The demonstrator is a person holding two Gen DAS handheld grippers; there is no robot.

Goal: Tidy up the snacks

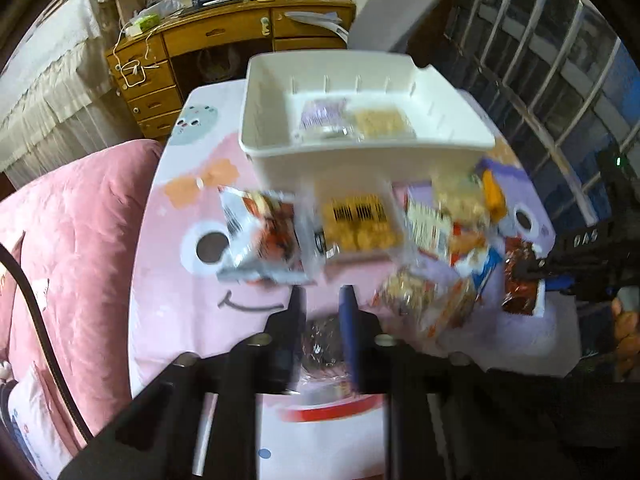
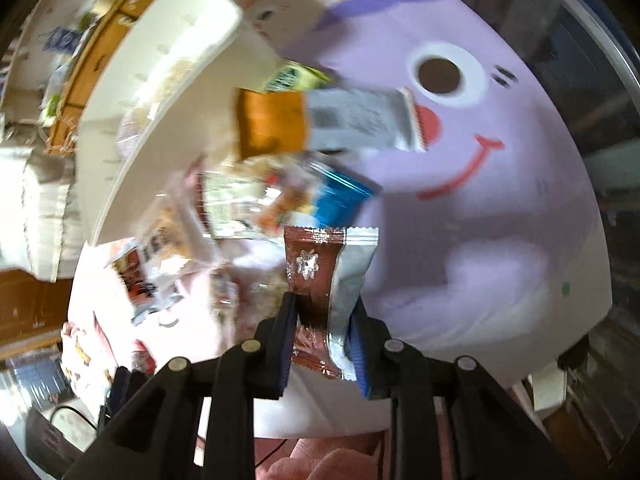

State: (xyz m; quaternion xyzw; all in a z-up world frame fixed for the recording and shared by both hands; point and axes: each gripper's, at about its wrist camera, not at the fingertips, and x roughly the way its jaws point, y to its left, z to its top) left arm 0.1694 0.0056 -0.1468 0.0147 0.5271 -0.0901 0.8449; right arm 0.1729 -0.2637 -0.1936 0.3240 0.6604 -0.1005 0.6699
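A white bin [image 1: 360, 148] stands at the far side of the round table and holds two snack packs [image 1: 356, 120]. Several loose snack packets [image 1: 356, 224] lie in front of it. My left gripper [image 1: 322, 296] is shut on a clear-wrapped snack [image 1: 324, 344] low between its fingers. My right gripper [image 2: 322, 300] is shut on a brown and silver snack packet [image 2: 320, 276], held above the table. That gripper and its packet [image 1: 520, 284] also show at the right in the left wrist view. The bin [image 2: 132, 136] appears at upper left in the right wrist view.
The table has a pink and purple cartoon cloth [image 1: 192, 312]. A pink quilt [image 1: 68, 240] lies to the left. A wooden desk [image 1: 224, 40] and grey chair [image 1: 400, 8] stand behind. An orange and grey packet [image 2: 320, 124] and a blue one [image 2: 340, 196] lie near the bin.
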